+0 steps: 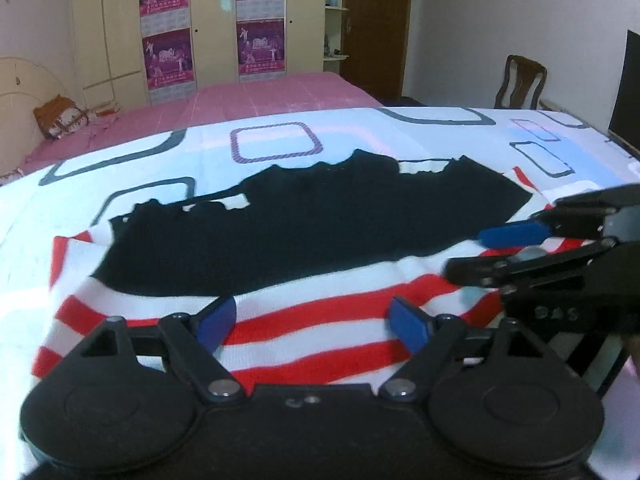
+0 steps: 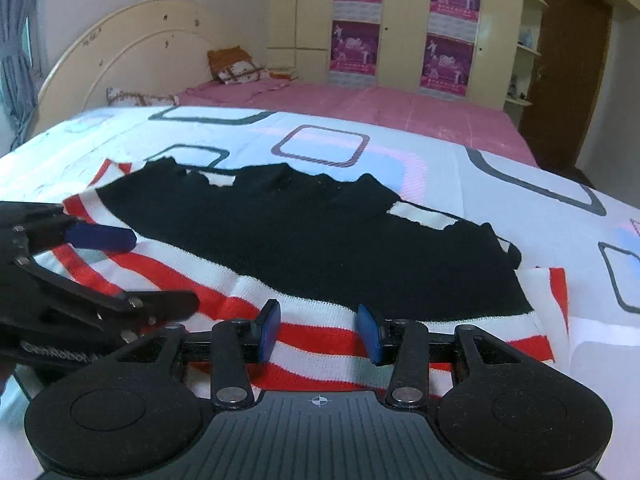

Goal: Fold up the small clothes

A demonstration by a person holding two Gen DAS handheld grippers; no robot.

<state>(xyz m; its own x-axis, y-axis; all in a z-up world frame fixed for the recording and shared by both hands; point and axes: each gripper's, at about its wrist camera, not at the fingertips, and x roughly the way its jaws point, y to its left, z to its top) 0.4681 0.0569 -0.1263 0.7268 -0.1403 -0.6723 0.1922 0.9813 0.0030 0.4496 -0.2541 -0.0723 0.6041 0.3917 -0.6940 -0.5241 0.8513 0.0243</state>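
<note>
A small knitted garment (image 1: 304,312) with red and white stripes and a black patch (image 1: 288,232) lies flat on the patterned sheet; it also shows in the right wrist view (image 2: 316,336). My left gripper (image 1: 316,322) is open, its blue pads just above the garment's near striped edge. My right gripper (image 2: 320,330) is open over the same near edge, further along. Each gripper shows in the other's view: the right one (image 1: 480,252) at the right side, the left one (image 2: 156,272) at the left side, both open over the stripes.
The garment lies on a white sheet (image 1: 276,144) with rounded square prints, spread over a pink bed (image 1: 280,92). Pillows (image 2: 236,66) and a headboard (image 2: 132,52) are at the far end. A wardrobe with posters (image 1: 212,24), a door and a wooden chair (image 1: 520,82) stand behind.
</note>
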